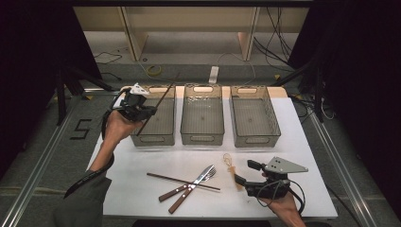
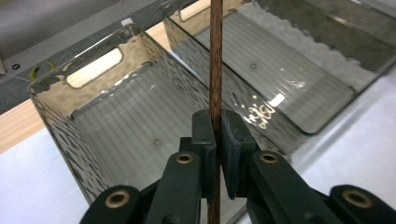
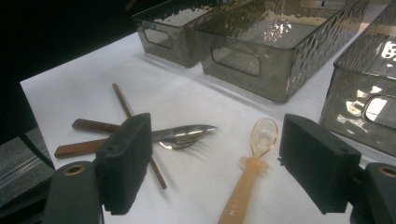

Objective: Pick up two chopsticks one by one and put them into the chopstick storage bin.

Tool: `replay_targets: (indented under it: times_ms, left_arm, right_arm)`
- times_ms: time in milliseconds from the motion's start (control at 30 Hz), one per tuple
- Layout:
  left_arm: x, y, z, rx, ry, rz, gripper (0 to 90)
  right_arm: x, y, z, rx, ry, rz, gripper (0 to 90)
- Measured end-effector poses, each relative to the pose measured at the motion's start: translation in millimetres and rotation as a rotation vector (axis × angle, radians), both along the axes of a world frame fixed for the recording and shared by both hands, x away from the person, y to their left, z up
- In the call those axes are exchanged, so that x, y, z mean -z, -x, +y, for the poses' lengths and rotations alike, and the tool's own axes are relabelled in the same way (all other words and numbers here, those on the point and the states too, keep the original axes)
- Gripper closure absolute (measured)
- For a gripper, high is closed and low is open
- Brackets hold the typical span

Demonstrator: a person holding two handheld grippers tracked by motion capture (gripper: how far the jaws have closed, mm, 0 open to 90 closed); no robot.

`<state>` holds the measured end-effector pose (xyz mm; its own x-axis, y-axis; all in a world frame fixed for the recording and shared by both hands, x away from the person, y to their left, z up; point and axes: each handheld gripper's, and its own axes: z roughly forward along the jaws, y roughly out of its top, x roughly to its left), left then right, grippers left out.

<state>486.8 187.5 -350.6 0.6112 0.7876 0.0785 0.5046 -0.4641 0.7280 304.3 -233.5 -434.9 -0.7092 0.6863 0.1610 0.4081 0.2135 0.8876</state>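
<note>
My left gripper (image 1: 145, 111) (image 2: 215, 128) is shut on a dark wooden chopstick (image 1: 161, 100) (image 2: 215, 56). The stick slants up over the left clear bin (image 1: 156, 136) (image 2: 93, 126). A second chopstick (image 1: 182, 181) (image 3: 123, 102) lies on the white table under a wooden-handled knife (image 1: 189, 187) (image 3: 187, 131) and fork (image 1: 210, 174) (image 3: 181, 145), which cross it. My right gripper (image 1: 247, 172) (image 3: 219, 158) is open low over the table. A translucent orange spoon (image 1: 230, 163) (image 3: 261, 135) lies between its jaws, apart from both.
Three clear plastic bins stand in a row at the back of the white tabletop (image 1: 142, 161): left, middle (image 1: 202, 137) (image 2: 303, 79) and right (image 1: 255, 139) (image 3: 355, 107). All look empty. Beyond the table are floor, cables and table legs.
</note>
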Motion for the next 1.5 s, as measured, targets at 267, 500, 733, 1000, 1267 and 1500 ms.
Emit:
replay_targets:
  times_ms: [267,500,733,1000,1267,1500]
  left_arm:
    - [0.4,-20.0,3.2,-0.047,-0.015,0.004,84.1]
    - [11.9,-31.1,6.7,-0.088,-0.029,0.024,84.1]
    - [23.7,-33.7,11.7,-0.109,-0.03,0.042,84.0]
    - [39.8,-36.3,13.5,-0.138,-0.024,0.071,83.8]
    - [50.1,-38.4,14.9,-0.165,-0.021,0.097,82.7]
    - [51.9,-34.6,12.6,-0.182,-0.028,0.098,63.4]
  right_arm:
    - [-0.2,-0.2,-0.7,-0.002,-0.005,-0.001,26.4]
    - [-0.2,0.1,-0.5,-0.005,-0.005,0.0,26.5]
    - [-0.6,0.5,-0.6,-0.005,-0.006,-0.001,26.5]
    - [0.0,0.1,0.1,-0.005,-0.004,0.003,26.5]
    - [-0.2,0.3,-0.5,-0.006,-0.005,0.003,26.5]
    - [-0.2,0.3,-0.7,-0.005,-0.008,0.001,26.5]
